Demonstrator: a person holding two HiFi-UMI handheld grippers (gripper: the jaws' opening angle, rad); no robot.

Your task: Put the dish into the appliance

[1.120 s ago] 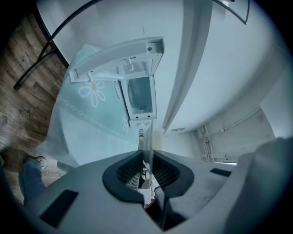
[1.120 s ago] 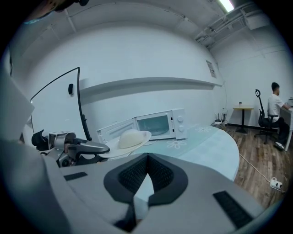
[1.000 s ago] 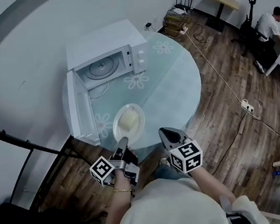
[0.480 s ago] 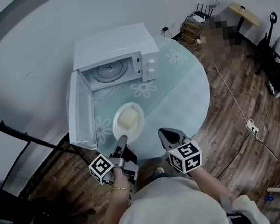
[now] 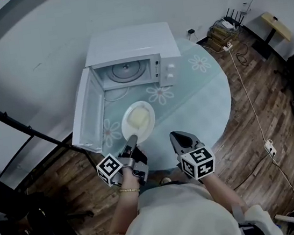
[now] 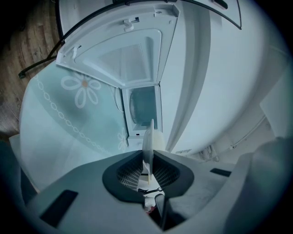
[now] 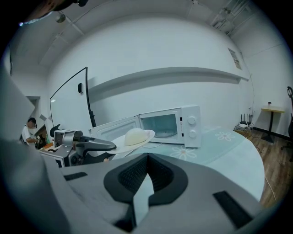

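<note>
Your left gripper (image 5: pixel 132 139) is clamped on the near rim of the dish (image 5: pixel 138 119). The left gripper view shows that rim edge-on, pinched between the pads. The dish carries a pale lump of food (image 5: pixel 136 121) and is held off the table (image 5: pixel 203 95), in front of the microwave (image 5: pixel 128 43), not inside it. Your right gripper (image 5: pixel 178 138) has its jaws together with nothing between them. It sits just right of the dish's near edge, not touching it.

Edges:
- The microwave door (image 5: pixel 88 117) is swung wide open to the left in the head view, and its free edge reaches toward the table's left rim.
- The dish sits just right of that door.
- The cavity (image 5: pixel 128 71) faces you, with the turntable (image 5: pixel 125 67) visible inside.
- The control panel (image 5: pixel 168 70) flanks the opening on the right.

Room to move: there's bare glass between the dish and the cavity mouth, and a wide bare stretch of tabletop on the right out to the rim.

Versus a second ago, the dish and both grippers are closer to the cavity mouth. The left clamp on the rim is unchanged and the right jaws are still together.
</note>
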